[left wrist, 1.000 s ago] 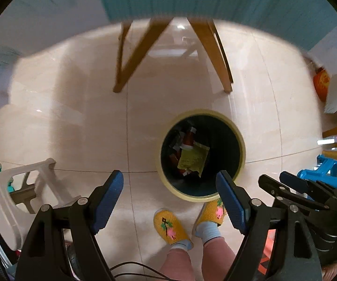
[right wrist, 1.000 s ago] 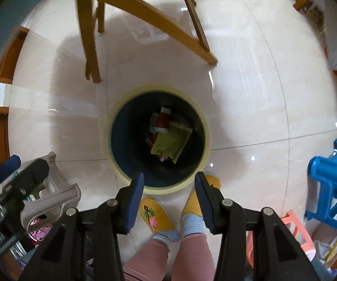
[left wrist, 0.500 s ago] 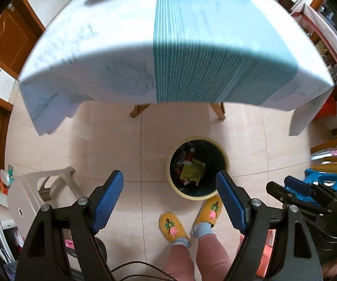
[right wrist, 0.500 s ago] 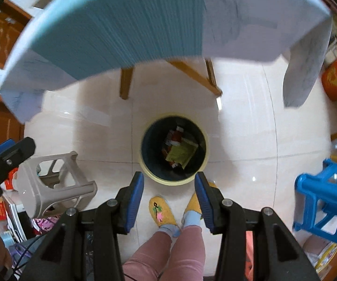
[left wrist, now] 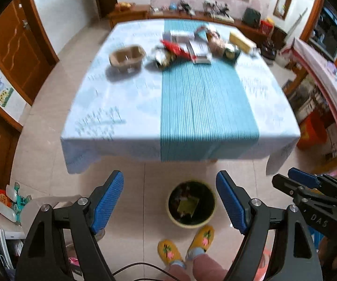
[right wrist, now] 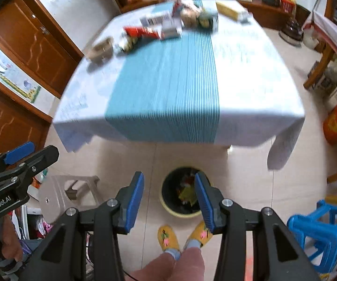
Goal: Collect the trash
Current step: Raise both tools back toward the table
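Both claws point steeply down at the floor, empty: the left claw (left wrist: pixel 169 201) spread wide, the right claw (right wrist: pixel 169 201) half spread. The trash bin (left wrist: pixel 191 205) stands below between their fingers; litter (left wrist: pixel 182 46) lies on the worktop (left wrist: pixel 126 107) beyond.

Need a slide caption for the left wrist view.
Open left gripper above the bin by the table, where trash waits.

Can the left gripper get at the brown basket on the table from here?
Probably yes. The left gripper is open and empty, and the brown basket sits alone on the table's far left. The cloth between is bare, but it's a long reach.
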`<action>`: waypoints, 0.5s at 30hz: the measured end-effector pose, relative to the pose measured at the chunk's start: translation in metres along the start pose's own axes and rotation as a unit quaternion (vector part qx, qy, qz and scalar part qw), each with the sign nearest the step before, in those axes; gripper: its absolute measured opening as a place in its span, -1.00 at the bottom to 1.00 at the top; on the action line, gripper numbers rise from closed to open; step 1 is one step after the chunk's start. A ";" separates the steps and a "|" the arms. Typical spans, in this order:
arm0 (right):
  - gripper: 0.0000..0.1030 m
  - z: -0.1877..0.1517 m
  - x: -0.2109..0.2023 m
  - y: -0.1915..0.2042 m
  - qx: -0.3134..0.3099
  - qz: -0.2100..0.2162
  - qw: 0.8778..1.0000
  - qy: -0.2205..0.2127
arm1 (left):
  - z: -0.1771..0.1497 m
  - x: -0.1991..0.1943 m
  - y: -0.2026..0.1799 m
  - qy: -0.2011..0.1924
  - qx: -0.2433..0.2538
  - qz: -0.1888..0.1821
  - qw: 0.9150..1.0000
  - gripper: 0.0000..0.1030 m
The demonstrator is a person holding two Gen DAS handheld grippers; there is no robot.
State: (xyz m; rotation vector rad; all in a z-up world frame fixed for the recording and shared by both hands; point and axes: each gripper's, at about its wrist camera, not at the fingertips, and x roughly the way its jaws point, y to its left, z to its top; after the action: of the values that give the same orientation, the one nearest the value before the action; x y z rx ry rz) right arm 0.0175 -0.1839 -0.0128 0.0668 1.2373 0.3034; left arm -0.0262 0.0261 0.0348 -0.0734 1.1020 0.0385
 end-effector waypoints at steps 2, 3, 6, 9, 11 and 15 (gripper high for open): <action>-0.12 0.013 -0.015 0.000 -0.010 0.006 1.000 -0.017 | 0.011 -0.011 0.001 -0.011 -0.009 0.001 1.000 0.55; -0.12 0.019 -0.020 0.000 -0.015 0.008 1.000 -0.024 | 0.018 -0.016 0.001 -0.017 -0.014 0.002 1.000 0.55; -0.12 0.041 -0.037 0.005 -0.034 0.017 0.998 -0.049 | 0.033 -0.023 0.004 -0.030 -0.024 0.006 0.999 0.55; -0.12 0.063 -0.044 0.011 -0.053 0.027 0.996 -0.062 | 0.050 -0.026 0.005 -0.044 -0.035 0.013 0.998 0.55; -0.12 0.075 -0.049 0.012 -0.062 0.038 0.995 -0.070 | 0.059 -0.028 0.005 -0.052 -0.044 0.018 0.998 0.55; -0.12 0.099 -0.051 0.016 -0.078 0.056 0.992 -0.079 | 0.074 -0.033 0.009 -0.062 -0.066 0.033 0.995 0.55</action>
State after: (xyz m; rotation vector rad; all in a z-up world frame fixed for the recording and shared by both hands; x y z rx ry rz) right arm 0.0926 -0.1711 0.0698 0.0250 1.0516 0.4826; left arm 0.0243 0.0409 0.0971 -0.1511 0.9762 0.1739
